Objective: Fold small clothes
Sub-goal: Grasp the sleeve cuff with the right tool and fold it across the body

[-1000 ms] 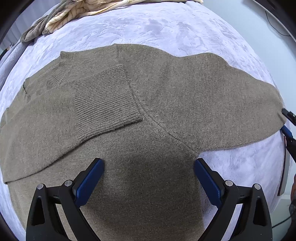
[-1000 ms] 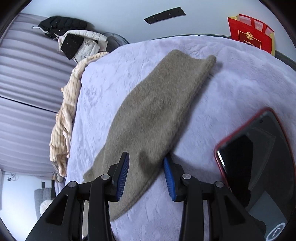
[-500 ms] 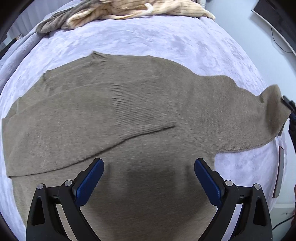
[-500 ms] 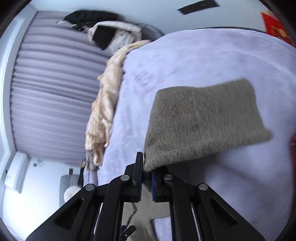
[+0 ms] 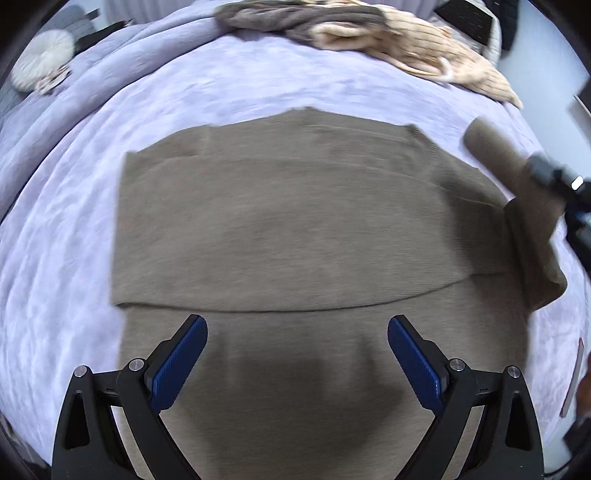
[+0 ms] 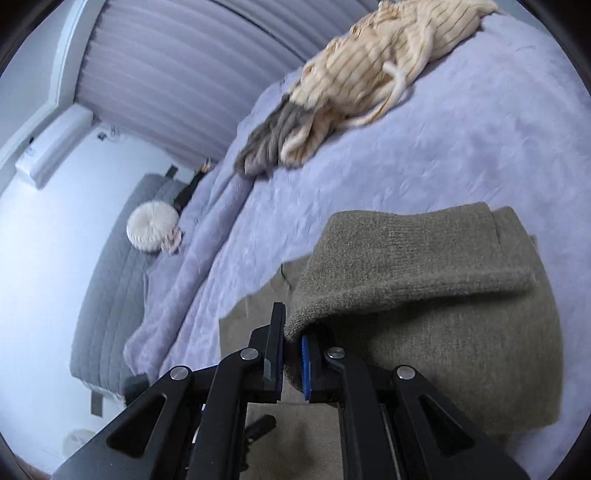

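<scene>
An olive-brown knit sweater point(image 5: 288, 229) lies flat on the lavender bed point(image 5: 110, 110), one sleeve folded across its body. My left gripper point(image 5: 297, 354) is open and empty, hovering just above the sweater's lower part. My right gripper point(image 6: 291, 354) is shut on the other sleeve point(image 6: 424, 280) and holds it lifted above the sweater. In the left wrist view that raised sleeve point(image 5: 495, 151) and the right gripper show at the right edge.
A heap of cream striped and grey clothes point(image 5: 369, 33) lies at the far edge of the bed, also in the right wrist view point(image 6: 369, 74). A round white cushion point(image 6: 151, 229) sits by the grey headboard. A phone point(image 5: 572, 384) lies at the bed's right edge.
My right gripper closed on the sleeve end, lifted it and carried it inward over the sweater. The left gripper stayed open and shifted over the lower body.
</scene>
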A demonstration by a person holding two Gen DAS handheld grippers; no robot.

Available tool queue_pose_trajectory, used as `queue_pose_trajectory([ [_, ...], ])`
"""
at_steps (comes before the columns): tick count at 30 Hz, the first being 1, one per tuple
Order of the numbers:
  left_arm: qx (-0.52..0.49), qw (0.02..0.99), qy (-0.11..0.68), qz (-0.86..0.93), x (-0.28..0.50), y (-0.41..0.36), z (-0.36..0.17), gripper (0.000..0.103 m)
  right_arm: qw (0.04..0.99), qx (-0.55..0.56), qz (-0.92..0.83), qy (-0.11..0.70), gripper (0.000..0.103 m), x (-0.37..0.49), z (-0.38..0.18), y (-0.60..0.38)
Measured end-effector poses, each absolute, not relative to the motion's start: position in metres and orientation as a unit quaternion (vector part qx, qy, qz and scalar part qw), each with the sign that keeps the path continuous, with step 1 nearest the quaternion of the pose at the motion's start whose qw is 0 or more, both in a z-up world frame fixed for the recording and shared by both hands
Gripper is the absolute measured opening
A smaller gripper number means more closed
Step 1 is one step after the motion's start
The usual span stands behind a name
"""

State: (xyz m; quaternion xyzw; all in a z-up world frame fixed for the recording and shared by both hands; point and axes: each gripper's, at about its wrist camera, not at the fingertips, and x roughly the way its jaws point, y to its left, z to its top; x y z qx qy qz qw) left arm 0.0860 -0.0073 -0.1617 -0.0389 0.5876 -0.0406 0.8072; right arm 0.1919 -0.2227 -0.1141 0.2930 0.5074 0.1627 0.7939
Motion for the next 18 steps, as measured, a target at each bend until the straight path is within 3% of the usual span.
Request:
queue_pose_trajectory([
  [5,-0.062,0.803,0.593,-0.006,0.077,0.044,-0.170,0.098,0.734,0.260,0.135,0.612,0.014,0.193,-0.190,-0.171],
  [6,-0.066,0.802,0.594,-0.002,0.074,0.053,-0.172,0.098,0.727,0.262,0.125,0.622,0.019,0.192,-0.197,-0.172],
  [8,-0.074,0.799,0.597,0.005,0.068,0.063,-0.174,0.098,0.721,0.293,0.118,0.617,0.047,0.190,-0.201,-0.182],
  [12,-0.092,0.796,0.598,0.013,0.056,0.082,-0.177,0.098,0.742,0.326,0.063,0.583,0.049,0.190,-0.186,-0.198],
  [13,-0.095,0.796,0.598,0.013,0.055,0.087,-0.178,0.098,0.742,0.338,0.048,0.577,0.048,0.193,-0.186,-0.204],
  [16,-0.103,0.798,0.594,0.014,0.051,0.097,-0.175,0.098,0.745,0.343,0.028,0.572,0.008,0.212,-0.184,-0.207],
  [18,-0.109,0.800,0.590,0.016,0.049,0.108,-0.173,0.098,0.764,0.312,0.055,0.562,0.007,0.221,-0.173,-0.187],
])
